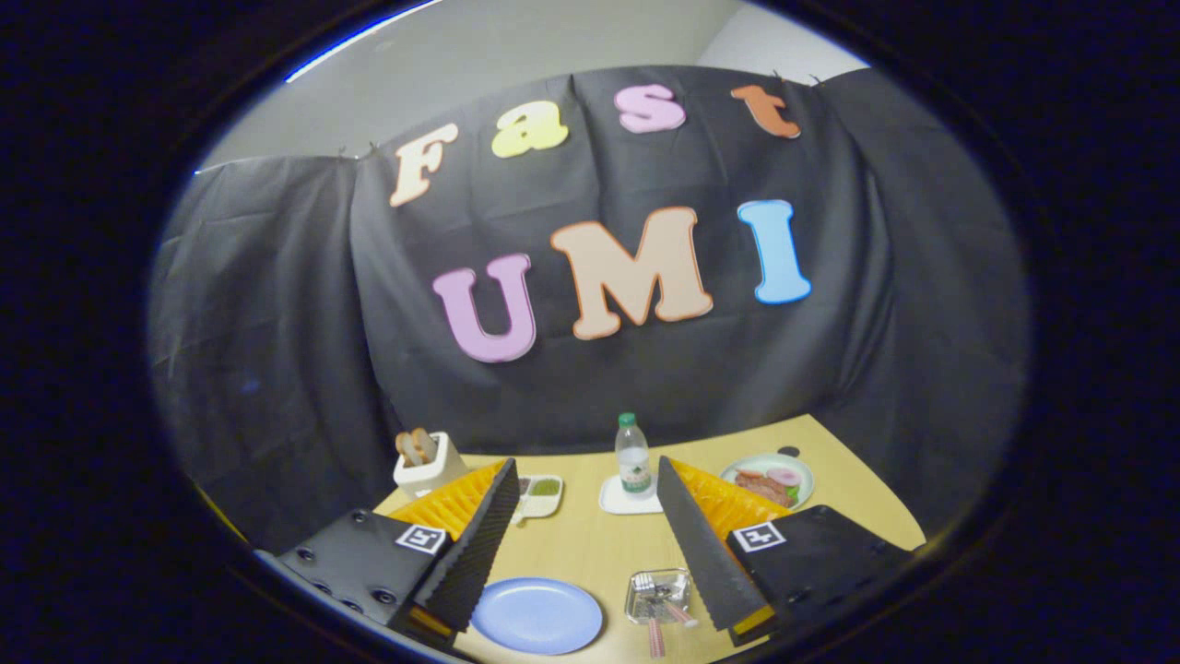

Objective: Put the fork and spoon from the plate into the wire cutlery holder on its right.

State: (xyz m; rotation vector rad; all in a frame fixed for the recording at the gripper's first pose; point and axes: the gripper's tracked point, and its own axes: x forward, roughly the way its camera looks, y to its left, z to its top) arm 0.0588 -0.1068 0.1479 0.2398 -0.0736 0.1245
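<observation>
The gripper [585,544] sits at the bottom of the frame with its two fingers spread wide, holding nothing; bare tabletop shows in the gap between them. The left finger [475,544] slants up toward the middle, and the right finger [696,544] mirrors it.

Low in the frame, between the fingers and close to the left one, lies a blue plate [537,615], round and flat on the wooden table [590,544]. Nothing can be seen on the plate's surface. Just right of the plate, near the tip end of the right finger, stands the wire cutlery holder [657,595], a small shiny mesh box. Cutlery handles [656,634] with a striped look stick out of it toward the bottom edge; whether these are the fork and spoon cannot be told at this size.

Further up, at the centre of the frame beyond the fingers, a clear water bottle [632,454] with a green cap stands upright on a white coaster [627,500]. To its left sits a small white dish [541,492] with something green in it, partly behind the left finger. Further left is a white toaster [429,466] with bread slices standing in it. To the right of the bottle, beyond the right finger, a plate of food [768,478] rests near the table's far edge.
</observation>
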